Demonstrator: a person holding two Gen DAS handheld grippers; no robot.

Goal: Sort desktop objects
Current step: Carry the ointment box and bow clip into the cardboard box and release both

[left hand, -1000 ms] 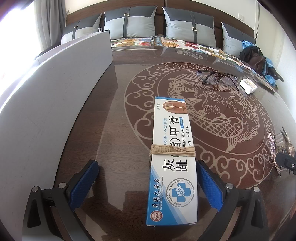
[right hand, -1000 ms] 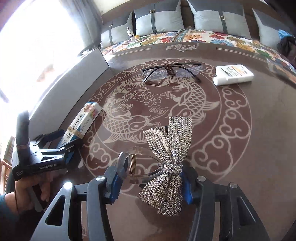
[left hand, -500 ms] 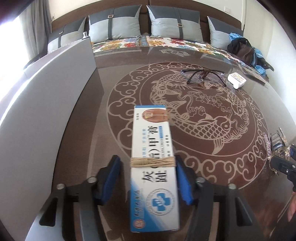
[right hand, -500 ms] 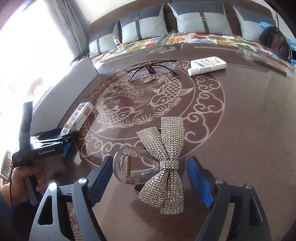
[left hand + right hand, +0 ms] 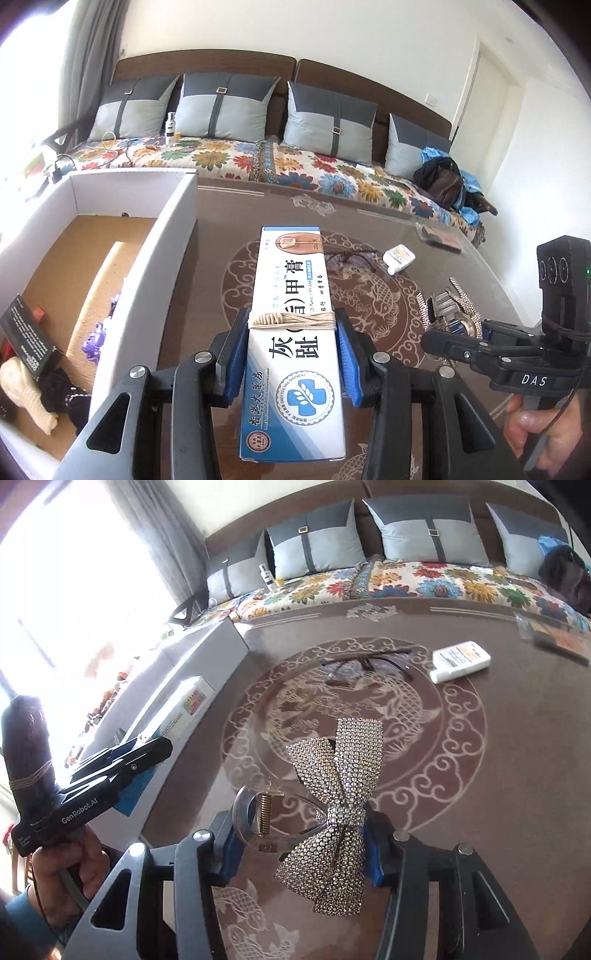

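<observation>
Left wrist view: I see the nail cream box clamped between my left gripper fingers, the blue pads pressing both long sides just below its twine wrap, held clear above the counter. A white storage bin stands just to its left. In the right wrist view, my right gripper fingers are clenched on the rhinestone bow hair clip, raised off the counter. Glasses and a small white bottle lie farther back, near each other.
</observation>
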